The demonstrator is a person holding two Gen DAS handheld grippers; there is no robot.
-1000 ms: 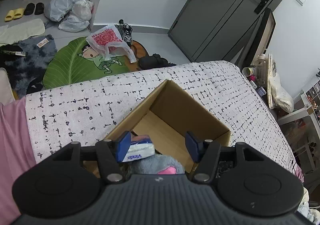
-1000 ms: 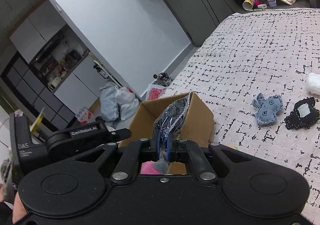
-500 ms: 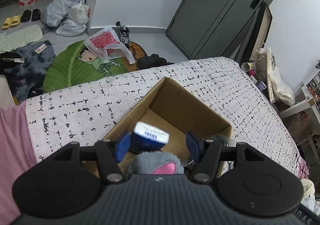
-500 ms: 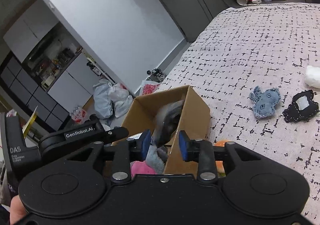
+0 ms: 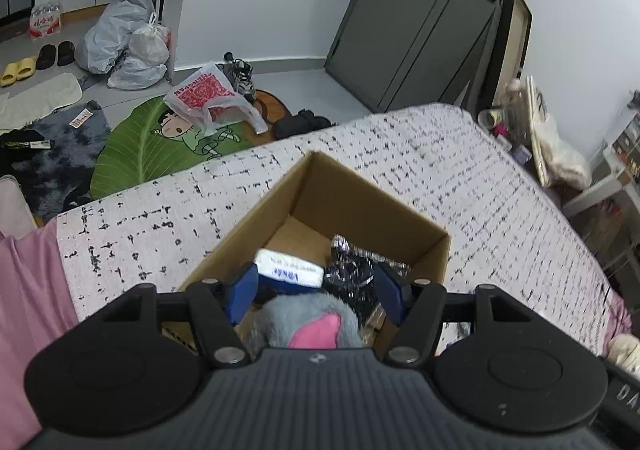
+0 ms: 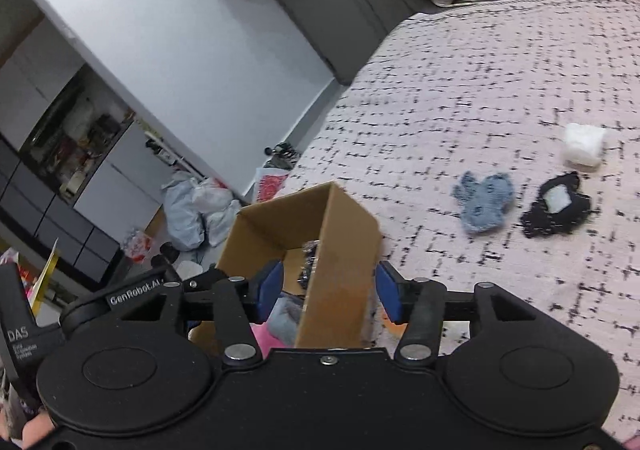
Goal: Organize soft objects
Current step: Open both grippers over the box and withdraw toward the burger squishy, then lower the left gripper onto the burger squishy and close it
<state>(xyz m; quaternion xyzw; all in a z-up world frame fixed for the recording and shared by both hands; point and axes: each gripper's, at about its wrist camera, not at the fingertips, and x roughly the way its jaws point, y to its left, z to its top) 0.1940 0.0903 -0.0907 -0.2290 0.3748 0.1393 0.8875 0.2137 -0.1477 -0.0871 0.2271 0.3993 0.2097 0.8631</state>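
Cardboard box [image 5: 372, 210] on the bed [image 5: 460, 154] as landmark. Inside it already: tissue pack [image 5: 290, 268], shiny dark bag [image 5: 356, 270], grey-and-pink plush [image 5: 308, 320]. Over it, left tongs [image 5: 314, 292] opening, empty; right tongs [image 6: 326, 290] opening, astride its wall, gripping nothing. Right of it, only in right view, still unpacked: denim piece [image 6: 484, 202], black patch [image 6: 558, 206], white wad [image 6: 584, 144].
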